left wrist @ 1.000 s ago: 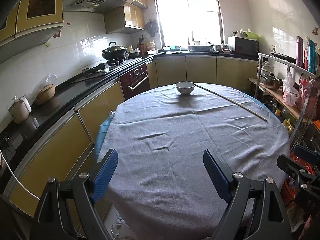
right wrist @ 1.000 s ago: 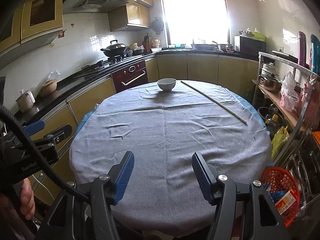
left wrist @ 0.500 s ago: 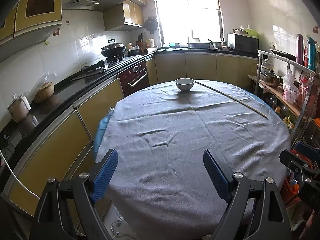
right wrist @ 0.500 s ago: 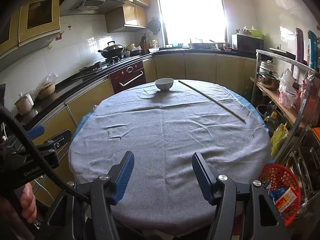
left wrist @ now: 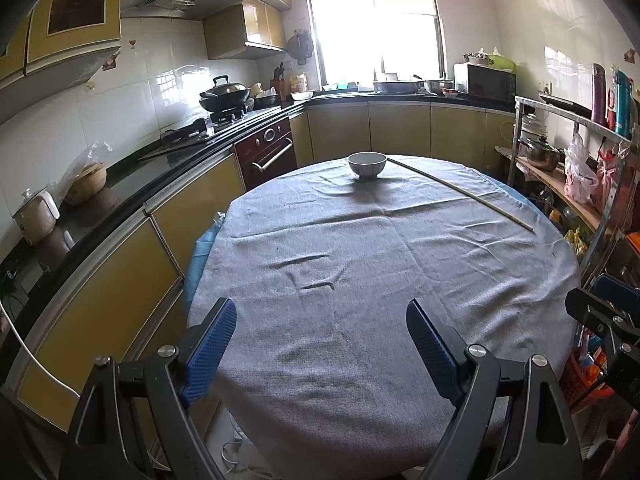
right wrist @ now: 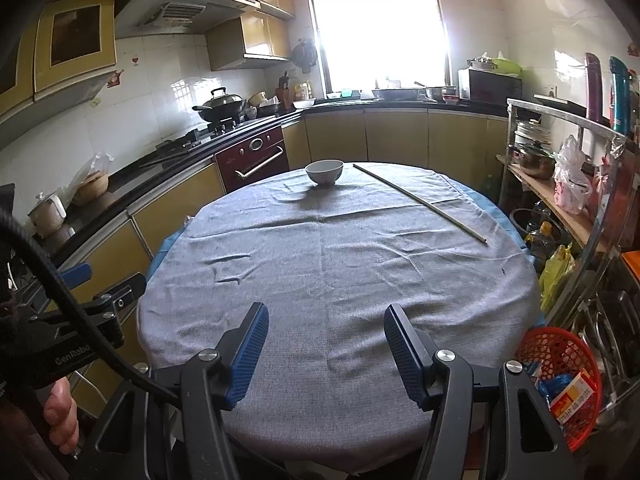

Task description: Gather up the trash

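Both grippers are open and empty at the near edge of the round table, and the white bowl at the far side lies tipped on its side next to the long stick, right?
Not quite. The white bowl stands upright on its base, as the right wrist view shows. The rest holds: left gripper and right gripper have jaws open and empty at the near edge of the round table, and the long stick lies beside the bowl.

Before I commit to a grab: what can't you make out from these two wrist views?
- white bowl: inside hidden by its rim, both views.
- red basket: partly covered by the right gripper; cut off in the left view.
- Floor under the table: hidden by the grey cloth.
- left gripper: open, holding nothing.
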